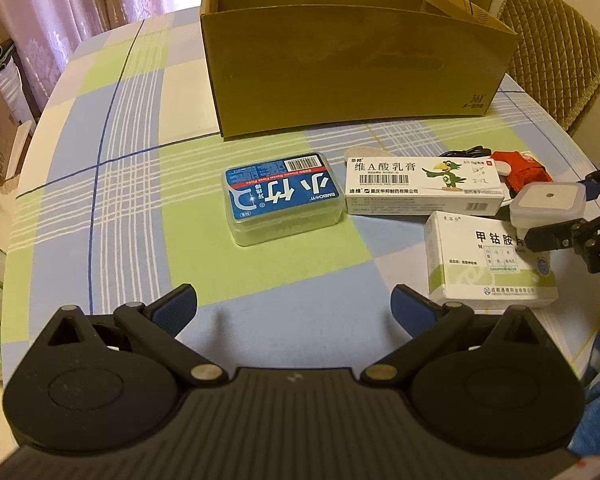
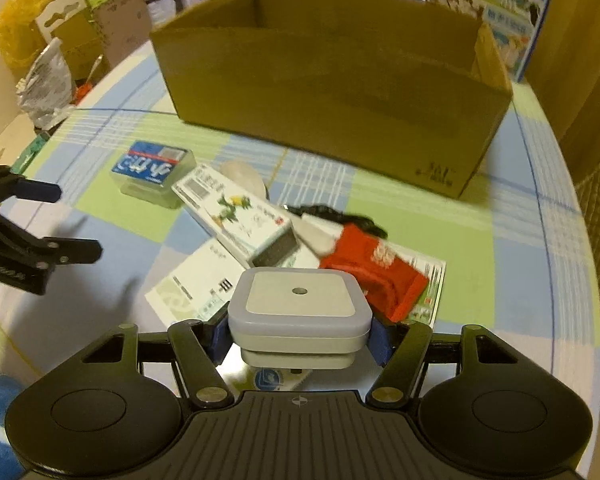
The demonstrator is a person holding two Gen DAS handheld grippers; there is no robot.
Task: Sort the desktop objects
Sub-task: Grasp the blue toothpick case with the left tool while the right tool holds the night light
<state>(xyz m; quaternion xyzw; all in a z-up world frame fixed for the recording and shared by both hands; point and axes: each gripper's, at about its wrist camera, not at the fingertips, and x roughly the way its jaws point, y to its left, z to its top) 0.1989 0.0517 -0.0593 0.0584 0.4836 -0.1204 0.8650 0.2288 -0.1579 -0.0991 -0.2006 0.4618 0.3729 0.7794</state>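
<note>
— On the checked tablecloth (image 1: 100, 208), what's biggest?
— An open cardboard box (image 1: 352, 68) at the far side. In front of it lie a clear floss case (image 1: 282, 198) with a blue label, a long white ointment carton (image 1: 422, 186), a second white medicine box (image 1: 488, 264) and a red pouch (image 2: 374, 270).
— And the tongs?
— The right gripper (image 2: 300, 342) has its blue pads pressed against both sides of a white square plug-in light (image 2: 300, 312), above the medicine box. The left gripper (image 1: 294, 304) is spread wide, nothing between its fingers, near the floss case.
</note>
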